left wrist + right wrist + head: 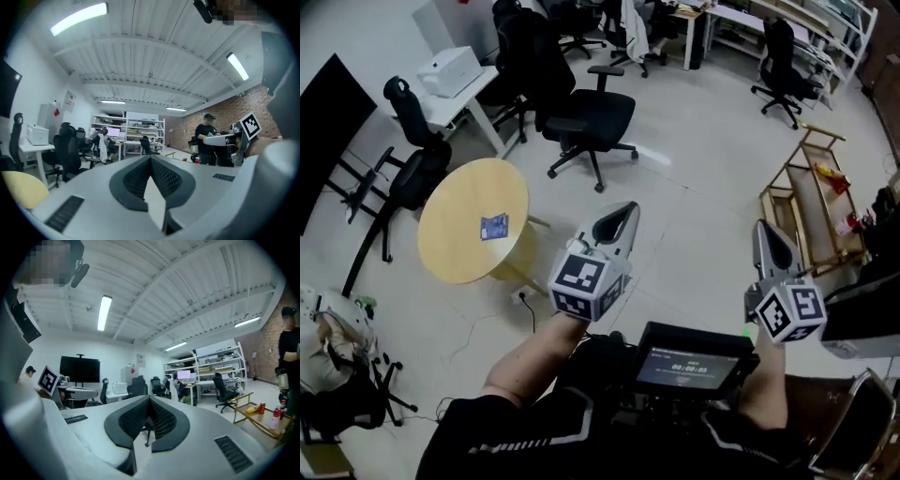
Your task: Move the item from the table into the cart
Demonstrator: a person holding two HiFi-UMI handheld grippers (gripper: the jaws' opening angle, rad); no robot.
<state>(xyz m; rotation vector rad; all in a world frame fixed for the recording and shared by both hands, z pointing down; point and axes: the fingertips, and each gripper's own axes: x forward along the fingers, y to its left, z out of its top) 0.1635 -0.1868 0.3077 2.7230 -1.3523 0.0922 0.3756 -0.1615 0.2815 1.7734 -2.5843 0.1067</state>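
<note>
Left tongs [623, 211], right tongs [766, 230] both clenched, empty, held level: likely approach posture. Blue item [494, 226] on round table [455, 258], well apart from wooden cart [785, 169]; pickup judged not yet done.

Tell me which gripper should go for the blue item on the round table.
Left, probably. In the head view the left gripper is on the side of the round table that bears the blue item; the right gripper is farther off, nearer the wooden cart. Both are shut and empty.
</note>
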